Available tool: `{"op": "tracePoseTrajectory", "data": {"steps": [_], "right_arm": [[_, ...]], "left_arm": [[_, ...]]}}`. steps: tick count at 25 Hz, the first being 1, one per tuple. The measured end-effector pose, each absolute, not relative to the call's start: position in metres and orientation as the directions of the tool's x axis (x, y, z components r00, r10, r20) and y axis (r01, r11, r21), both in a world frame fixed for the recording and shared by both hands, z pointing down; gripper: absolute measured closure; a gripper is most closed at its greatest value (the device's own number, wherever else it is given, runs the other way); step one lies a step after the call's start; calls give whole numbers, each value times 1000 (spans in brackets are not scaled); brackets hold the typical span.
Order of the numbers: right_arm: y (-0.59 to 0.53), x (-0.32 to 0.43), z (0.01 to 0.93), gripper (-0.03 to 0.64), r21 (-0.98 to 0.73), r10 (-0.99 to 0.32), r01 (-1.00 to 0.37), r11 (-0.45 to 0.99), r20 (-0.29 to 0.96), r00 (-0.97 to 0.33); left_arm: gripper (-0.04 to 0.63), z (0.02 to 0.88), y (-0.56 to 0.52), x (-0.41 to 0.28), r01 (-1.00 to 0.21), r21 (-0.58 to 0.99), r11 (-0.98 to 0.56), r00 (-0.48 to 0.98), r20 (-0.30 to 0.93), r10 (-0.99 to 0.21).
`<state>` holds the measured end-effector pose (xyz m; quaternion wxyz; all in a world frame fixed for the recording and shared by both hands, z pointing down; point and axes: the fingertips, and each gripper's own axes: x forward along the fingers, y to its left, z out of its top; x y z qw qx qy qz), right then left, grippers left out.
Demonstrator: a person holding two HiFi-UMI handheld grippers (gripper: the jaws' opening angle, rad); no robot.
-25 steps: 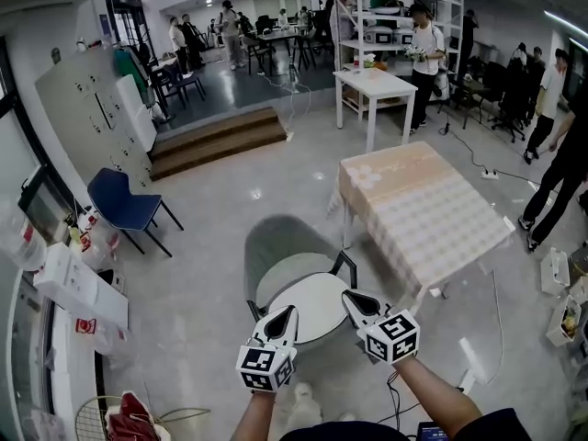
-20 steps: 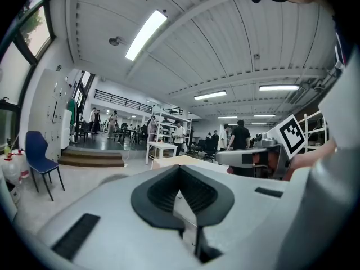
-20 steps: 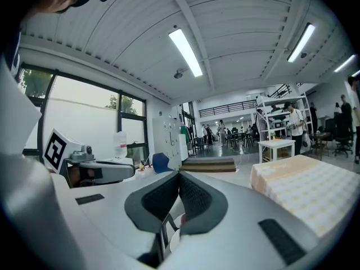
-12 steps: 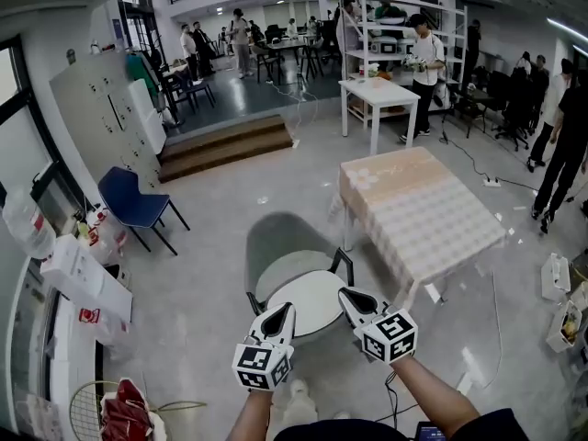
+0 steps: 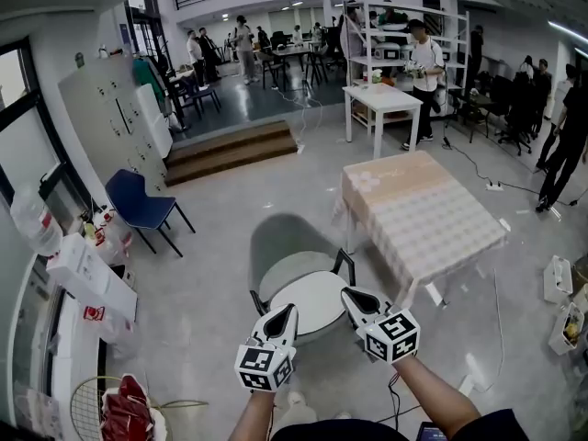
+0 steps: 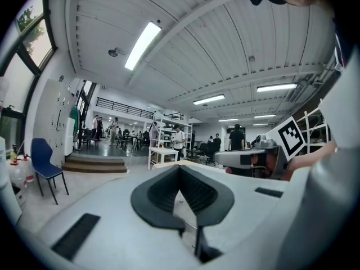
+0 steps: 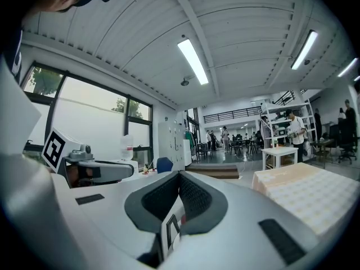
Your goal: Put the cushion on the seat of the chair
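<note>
Left tool [image 5: 286, 312] and right tool [image 5: 350, 295] each sit clamped shut on a near edge of the round white cushion [image 5: 317, 304], holding it level over the chair [image 5: 281, 237] seat [image 5: 283, 274], probably so it lands flat and centred.

My view turned a little, so the blue chair [image 5: 138, 202] and the steps [image 5: 230, 150] now sit further right.

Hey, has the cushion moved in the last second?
Cannot tell: the head camera shifted, and the cushion overlaps the chair seat's front much as before.
</note>
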<state>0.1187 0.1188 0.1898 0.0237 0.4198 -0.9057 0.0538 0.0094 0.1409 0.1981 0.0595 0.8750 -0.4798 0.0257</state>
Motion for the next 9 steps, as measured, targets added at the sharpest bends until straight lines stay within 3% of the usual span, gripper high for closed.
{"op": "tracePoseTrajectory", "data": {"steps": [9], "right_arm": [[119, 101, 192, 598, -84, -757, -762, 643, 80, -648]], "left_arm": [[591, 200, 142, -10, -847, 80, -525, 531, 101, -841]]}}
